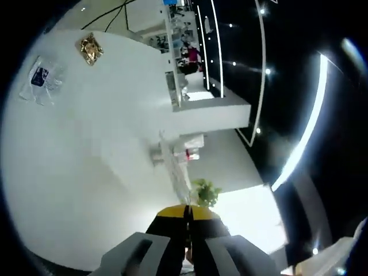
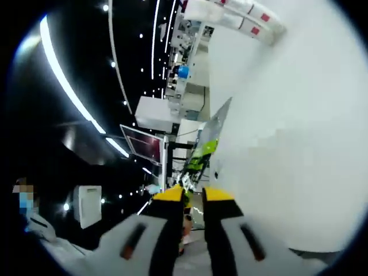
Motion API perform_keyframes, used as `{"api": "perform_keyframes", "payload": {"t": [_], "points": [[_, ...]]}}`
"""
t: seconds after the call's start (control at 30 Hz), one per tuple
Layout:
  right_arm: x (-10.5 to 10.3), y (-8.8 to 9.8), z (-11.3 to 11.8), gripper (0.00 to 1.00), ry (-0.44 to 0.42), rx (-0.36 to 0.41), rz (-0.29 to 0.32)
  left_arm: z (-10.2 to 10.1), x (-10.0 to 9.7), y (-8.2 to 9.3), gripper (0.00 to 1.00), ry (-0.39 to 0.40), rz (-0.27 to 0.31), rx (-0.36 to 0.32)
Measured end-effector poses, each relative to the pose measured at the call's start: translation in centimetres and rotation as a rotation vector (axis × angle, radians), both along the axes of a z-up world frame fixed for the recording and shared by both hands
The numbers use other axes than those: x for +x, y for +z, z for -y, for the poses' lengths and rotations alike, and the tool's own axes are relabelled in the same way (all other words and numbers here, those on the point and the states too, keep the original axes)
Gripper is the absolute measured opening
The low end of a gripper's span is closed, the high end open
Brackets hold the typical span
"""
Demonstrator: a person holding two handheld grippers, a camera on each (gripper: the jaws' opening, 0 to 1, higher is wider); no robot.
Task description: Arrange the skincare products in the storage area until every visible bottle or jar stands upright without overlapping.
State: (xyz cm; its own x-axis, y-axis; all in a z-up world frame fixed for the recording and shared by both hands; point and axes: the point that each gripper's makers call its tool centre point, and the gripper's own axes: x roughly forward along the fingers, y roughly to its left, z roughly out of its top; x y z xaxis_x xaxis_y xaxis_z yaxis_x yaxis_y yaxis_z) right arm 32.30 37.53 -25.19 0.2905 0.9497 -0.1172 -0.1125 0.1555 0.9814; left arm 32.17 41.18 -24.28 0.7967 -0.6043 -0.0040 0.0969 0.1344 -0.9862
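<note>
Right gripper view: two white containers (image 2: 253, 16) with red marks lie end to end near the upper edge, against a broad white surface (image 2: 287, 144). They are too blurred for me to tell bottle from tube, and they sit well apart from both of my grippers.

My right gripper (image 2: 194, 195) shows its two yellow-tipped fingers (image 2: 169, 195) parted by a narrow gap, with nothing between them. Beside them the white surface is bare and ends in a straight edge, with a dark hall of light strips (image 2: 63, 80) beyond it.

Left gripper view: the two yellow tips of my left gripper (image 1: 187, 214) meet at a thin seam, and I see nothing clamped there. The white tabletop (image 1: 86, 161) runs wide and bare ahead. It carries one gold object (image 1: 91, 49) and one clear packet (image 1: 39, 77) with a dark blue patch, set near each other at its far side. One green plant (image 1: 206, 192) stands just past my fingertips, at the tabletop's edge.
</note>
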Motion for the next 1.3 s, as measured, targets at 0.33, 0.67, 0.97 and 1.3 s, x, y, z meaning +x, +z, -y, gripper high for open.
{"api": "perform_keyframes", "payload": {"t": [0.33, 0.67, 0.97, 1.3], "points": [[1.2, 3.1, 0.3, 0.06, -0.038, 0.089, 0.046, 3.2, -2.6, 2.9, 0.00, -0.176, 0.085, 0.028], [-3.0, 6.0, -0.5, 0.03, 0.265, 0.058, 0.269, 3.8, -3.2, 5.3, 0.16, -0.225, 0.182, -0.037], [-2.3, 6.3, -0.9, 0.05, 0.243, 0.065, 0.299, 3.9, -3.4, 4.7, 0.02, -0.236, 0.218, 0.022], [-0.4, 7.0, -0.3, 0.03, 0.166, 0.078, 0.286, 4.1, -3.2, 4.4, 0.02, -0.246, 0.194, 0.001]]}}
